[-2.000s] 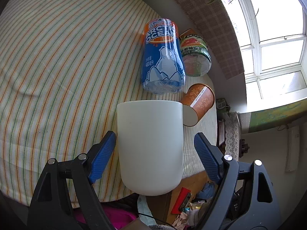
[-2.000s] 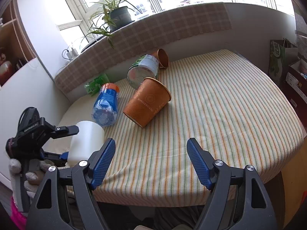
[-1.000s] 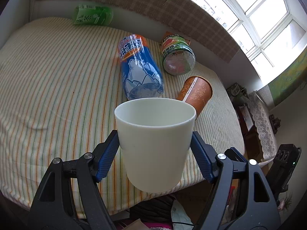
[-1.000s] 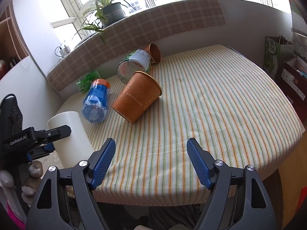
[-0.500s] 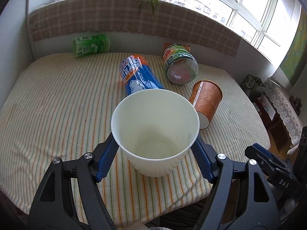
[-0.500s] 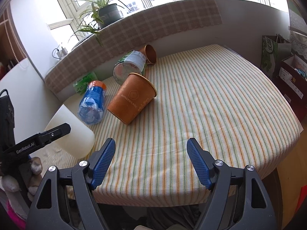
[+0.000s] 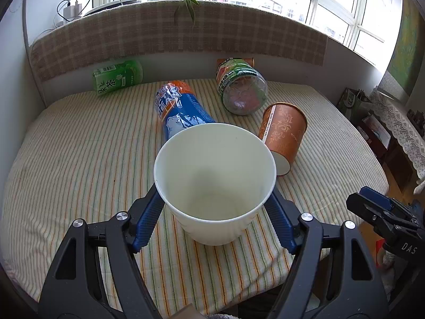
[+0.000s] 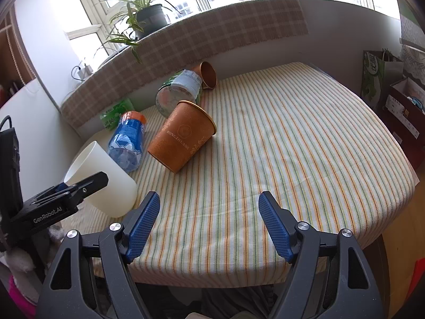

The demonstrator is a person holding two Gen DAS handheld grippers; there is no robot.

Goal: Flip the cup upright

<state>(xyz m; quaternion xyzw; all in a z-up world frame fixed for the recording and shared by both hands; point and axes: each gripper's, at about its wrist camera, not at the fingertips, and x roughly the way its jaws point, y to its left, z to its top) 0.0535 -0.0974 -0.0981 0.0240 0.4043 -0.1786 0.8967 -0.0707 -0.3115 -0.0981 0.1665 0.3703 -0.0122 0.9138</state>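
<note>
My left gripper (image 7: 215,220) is shut on a white cup (image 7: 215,183). The cup's mouth faces up and toward the camera, its inside empty. Its base is low over the striped tablecloth (image 7: 79,159) near the front edge; I cannot tell if it touches. In the right wrist view the white cup (image 8: 106,178) is tilted at the left, with the left gripper (image 8: 61,199) clamped on it. My right gripper (image 8: 209,223) is open and empty over the table's front edge.
An orange paper cup (image 7: 284,135) lies on its side just right of the white cup. A blue bottle (image 7: 180,109), a clear jar (image 7: 239,87) and a green bottle (image 7: 117,79) lie behind. A small copper cup (image 8: 207,74) lies by the back wall.
The left gripper has turned the white cup from side-on to mouth up and carried it forward and lower over the table. The right gripper has hardly moved.
</note>
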